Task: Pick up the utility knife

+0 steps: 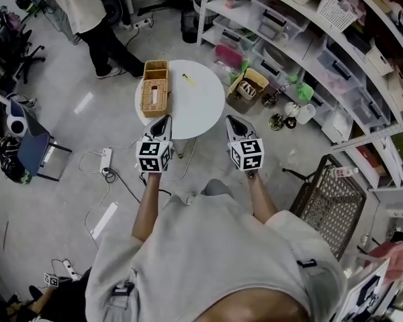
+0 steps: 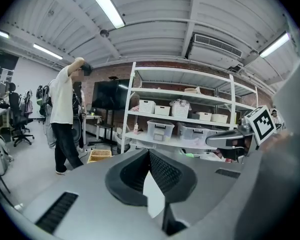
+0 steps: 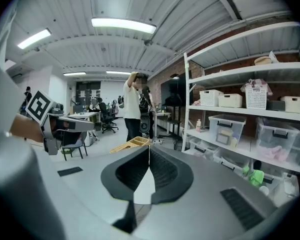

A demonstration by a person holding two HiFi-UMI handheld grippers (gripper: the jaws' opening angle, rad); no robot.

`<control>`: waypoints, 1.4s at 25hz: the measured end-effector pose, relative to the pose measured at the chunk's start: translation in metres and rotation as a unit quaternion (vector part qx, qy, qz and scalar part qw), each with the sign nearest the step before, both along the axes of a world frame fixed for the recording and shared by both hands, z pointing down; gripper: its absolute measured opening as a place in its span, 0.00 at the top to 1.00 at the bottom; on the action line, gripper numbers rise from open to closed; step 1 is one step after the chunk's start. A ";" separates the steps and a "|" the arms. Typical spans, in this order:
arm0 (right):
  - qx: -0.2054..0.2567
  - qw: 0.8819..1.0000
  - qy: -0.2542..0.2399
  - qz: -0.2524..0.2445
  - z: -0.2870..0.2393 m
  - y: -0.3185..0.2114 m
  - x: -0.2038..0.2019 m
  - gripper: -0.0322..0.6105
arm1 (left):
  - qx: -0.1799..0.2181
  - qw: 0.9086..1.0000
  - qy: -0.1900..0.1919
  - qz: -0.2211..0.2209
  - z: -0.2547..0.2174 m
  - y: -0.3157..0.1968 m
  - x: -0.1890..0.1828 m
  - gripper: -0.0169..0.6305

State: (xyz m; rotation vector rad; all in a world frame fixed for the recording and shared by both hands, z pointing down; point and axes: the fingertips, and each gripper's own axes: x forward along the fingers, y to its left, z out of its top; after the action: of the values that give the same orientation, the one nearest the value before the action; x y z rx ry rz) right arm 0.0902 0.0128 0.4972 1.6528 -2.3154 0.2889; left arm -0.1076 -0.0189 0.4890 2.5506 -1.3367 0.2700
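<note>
The utility knife (image 1: 188, 80) is small and yellow and lies on the far side of a round white table (image 1: 201, 109). Both grippers hover side by side at the table's near edge, pointing toward it and well short of the knife. The left gripper (image 1: 166, 118) (image 2: 149, 152) is shut and holds nothing. The right gripper (image 1: 230, 118) (image 3: 149, 148) is shut too, and nothing is held in it. Neither gripper view shows the knife; the jaws hide the tabletop.
A wicker basket (image 1: 154, 87) (image 3: 131, 144) stands on the table's left part. A person (image 1: 87, 12) stands beyond the table. Shelves with bins (image 1: 309, 39) run along the right, a mesh chair (image 1: 329, 193) sits near right, and a power strip with cables (image 1: 106, 159) lies on the floor at left.
</note>
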 end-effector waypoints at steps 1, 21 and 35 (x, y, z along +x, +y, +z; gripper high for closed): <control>-0.001 1.000 0.000 0.000 0.001 -0.003 0.000 0.90 | -0.003 1.000 -0.001 0.001 0.003 -0.003 0.000 0.95; -0.025 0.998 -0.025 -0.045 0.025 -0.166 0.001 0.90 | -0.030 0.999 -0.017 -0.032 0.019 -0.150 0.013 0.94; -0.044 0.993 -0.037 -0.105 0.039 -0.297 0.001 0.90 | -0.049 0.995 -0.033 -0.080 0.027 -0.264 0.022 0.94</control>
State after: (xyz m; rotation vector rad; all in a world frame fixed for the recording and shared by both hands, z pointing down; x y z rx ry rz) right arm 0.0915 -0.2846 0.5359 1.3649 -2.4682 0.4068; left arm -0.0860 -0.2831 0.5163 2.3580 -1.5042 0.3808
